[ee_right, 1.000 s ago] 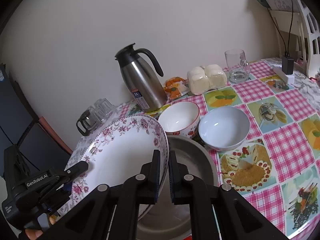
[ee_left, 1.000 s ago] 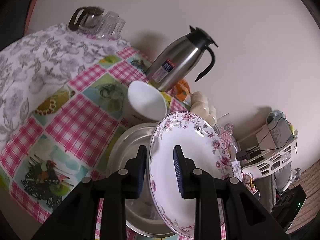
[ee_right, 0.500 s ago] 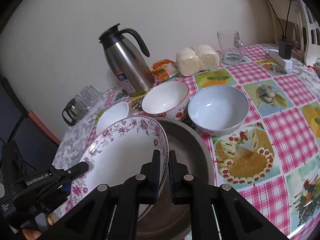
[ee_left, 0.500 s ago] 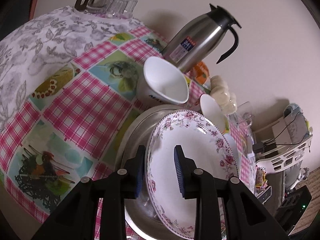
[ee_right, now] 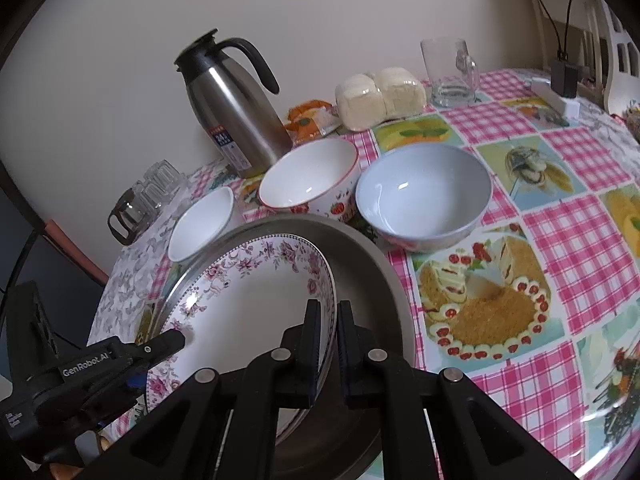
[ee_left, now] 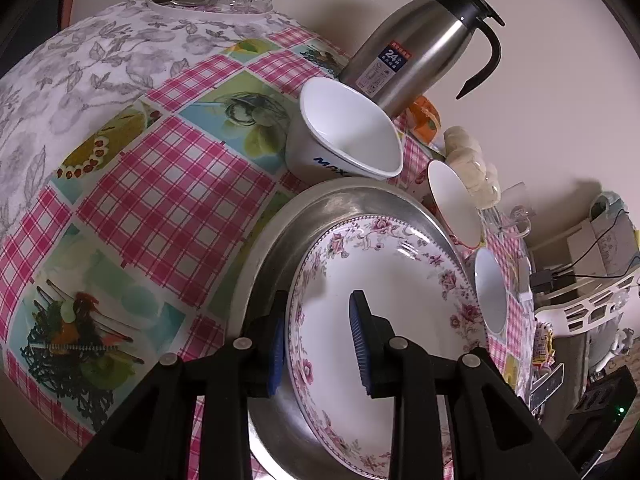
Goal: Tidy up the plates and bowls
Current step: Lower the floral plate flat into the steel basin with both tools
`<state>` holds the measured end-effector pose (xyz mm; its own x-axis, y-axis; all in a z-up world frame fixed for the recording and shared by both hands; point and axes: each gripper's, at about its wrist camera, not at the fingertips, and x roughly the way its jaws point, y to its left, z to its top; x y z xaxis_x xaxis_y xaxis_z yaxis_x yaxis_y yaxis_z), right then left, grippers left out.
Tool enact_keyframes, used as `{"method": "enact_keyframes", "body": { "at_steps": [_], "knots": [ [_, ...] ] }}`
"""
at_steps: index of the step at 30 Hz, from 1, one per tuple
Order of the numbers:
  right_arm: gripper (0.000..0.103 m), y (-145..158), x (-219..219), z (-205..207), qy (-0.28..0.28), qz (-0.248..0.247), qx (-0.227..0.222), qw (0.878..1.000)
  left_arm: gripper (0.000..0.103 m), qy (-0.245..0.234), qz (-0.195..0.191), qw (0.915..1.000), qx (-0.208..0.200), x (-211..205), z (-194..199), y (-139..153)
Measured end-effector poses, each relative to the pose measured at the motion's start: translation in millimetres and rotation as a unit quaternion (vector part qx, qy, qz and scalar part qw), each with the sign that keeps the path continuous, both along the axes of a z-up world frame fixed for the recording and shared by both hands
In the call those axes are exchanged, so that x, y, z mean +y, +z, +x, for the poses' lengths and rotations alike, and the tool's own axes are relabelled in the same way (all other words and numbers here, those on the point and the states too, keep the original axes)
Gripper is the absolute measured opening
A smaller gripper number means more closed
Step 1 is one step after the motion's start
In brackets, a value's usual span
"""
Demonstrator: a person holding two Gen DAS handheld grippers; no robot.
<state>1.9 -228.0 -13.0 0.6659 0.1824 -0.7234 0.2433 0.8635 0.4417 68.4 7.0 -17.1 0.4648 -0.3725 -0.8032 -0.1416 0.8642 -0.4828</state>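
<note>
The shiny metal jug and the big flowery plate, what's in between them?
In the right wrist view, a white bowl with a red rim and strawberries sits between the steel jug and the floral plate, along with the grey metal pan's rim.

This is a lived-in home dining corner. The bench [ee_right: 568, 240] wears a pink checked oilcloth printed with cakes and fruit. Against the plain wall stands a steel thermos jug [ee_right: 236, 108]; just right of it sit wrapped snacks [ee_right: 310, 120], bagged steamed buns [ee_right: 380, 98] and a glass mug [ee_right: 450, 74]. Left of the jug, upturned tumblers [ee_right: 160, 184] cluster.
</note>
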Motion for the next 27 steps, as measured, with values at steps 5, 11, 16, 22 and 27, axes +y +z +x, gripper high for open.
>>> {"method": "enact_keyframes", "body": {
  "at_steps": [5, 11, 16, 22, 27],
  "knots": [
    [0.009, -9, 2, 4, 0.001, 0.002, 0.014, 1.000, 0.031, 0.000, 0.018, 0.9998, 0.001, -4, 1, 1],
    [0.010, -20, 2, 6, -0.001, -0.001, 0.039, 0.999, 0.031, -0.004, 0.025, 0.9996, 0.007, -7, 0, -1],
    [0.010, -21, 2, 6, 0.000, -0.009, 0.045, 0.999, 0.031, -0.007, 0.036, 0.9993, 0.010, -10, 0, -2],
    [0.011, -21, 1, 5, -0.003, -0.012, 0.049, 0.999, 0.031, -0.010, 0.035, 0.9992, 0.019, -12, 0, -3],
    [0.011, -20, 1, 4, -0.004, -0.012, 0.052, 0.999, 0.031, -0.012, 0.039, 0.9989, 0.024, -14, -1, -3]
  ]
}}
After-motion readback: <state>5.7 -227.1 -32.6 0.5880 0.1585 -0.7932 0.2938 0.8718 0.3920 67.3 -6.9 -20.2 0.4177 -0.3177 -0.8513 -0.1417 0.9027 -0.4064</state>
